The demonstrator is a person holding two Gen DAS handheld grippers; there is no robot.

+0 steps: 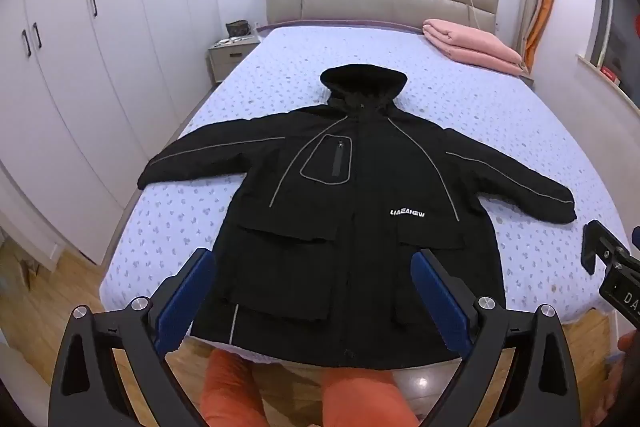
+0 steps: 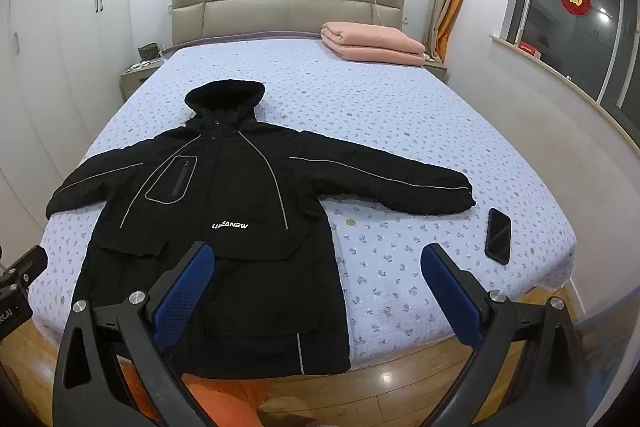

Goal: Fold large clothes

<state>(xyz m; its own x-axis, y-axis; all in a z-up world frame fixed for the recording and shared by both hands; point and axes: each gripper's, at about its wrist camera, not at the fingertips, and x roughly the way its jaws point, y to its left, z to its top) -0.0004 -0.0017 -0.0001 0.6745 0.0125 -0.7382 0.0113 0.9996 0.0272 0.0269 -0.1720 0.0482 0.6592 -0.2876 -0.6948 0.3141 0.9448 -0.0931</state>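
Right now I see the black hooded jacket (image 1: 352, 211) spread flat, sleeves out, mid-frame on the bed (image 2: 400, 115); my left gripper (image 1: 312, 291) and right gripper (image 2: 316, 291) gape wide, holding nothing.

The jacket (image 1: 344, 207) hem hangs past the bed (image 1: 480, 131) edge; its white chest lettering is unreadable.

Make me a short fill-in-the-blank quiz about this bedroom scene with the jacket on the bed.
1. The black hooded jacket lies flat with both sleeves spread ____.
2. The folded blanket near the headboard is ____.
3. Beside the jacket's sleeve cuff lies a black ____.
4. Both the left gripper and right gripper stand ____.

Answers: out; pink; phone; open
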